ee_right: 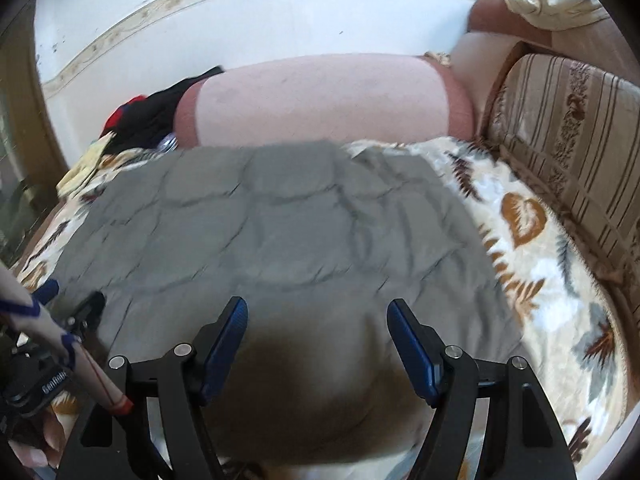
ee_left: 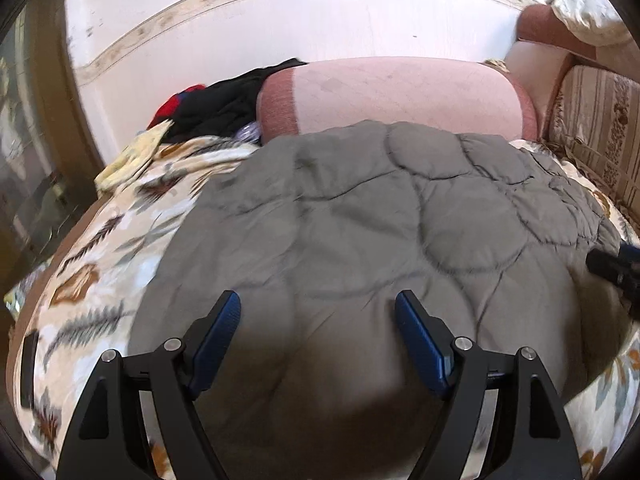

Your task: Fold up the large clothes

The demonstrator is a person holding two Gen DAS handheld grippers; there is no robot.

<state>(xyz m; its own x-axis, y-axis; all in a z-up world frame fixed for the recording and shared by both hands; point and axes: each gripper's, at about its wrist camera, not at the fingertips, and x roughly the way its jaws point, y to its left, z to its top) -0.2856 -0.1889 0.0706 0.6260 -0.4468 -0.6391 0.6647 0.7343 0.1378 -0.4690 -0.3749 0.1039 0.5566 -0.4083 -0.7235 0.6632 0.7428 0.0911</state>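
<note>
One grey quilted garment (ee_left: 360, 220) lies spread flat.

From my left wrist view, the quilted jacket (ee_left: 360, 220) lay in the middle of the frame on the bedspread (ee_left: 100, 248), which showed at its left and right. Behind it, at upper centre, sat a bolster (ee_left: 392, 96), with a heap of clothes (ee_left: 212, 108) to its left. A sofa cushion (ee_left: 600, 128) stood at the right edge, the wall (ee_left: 280, 20) across the top.
</note>
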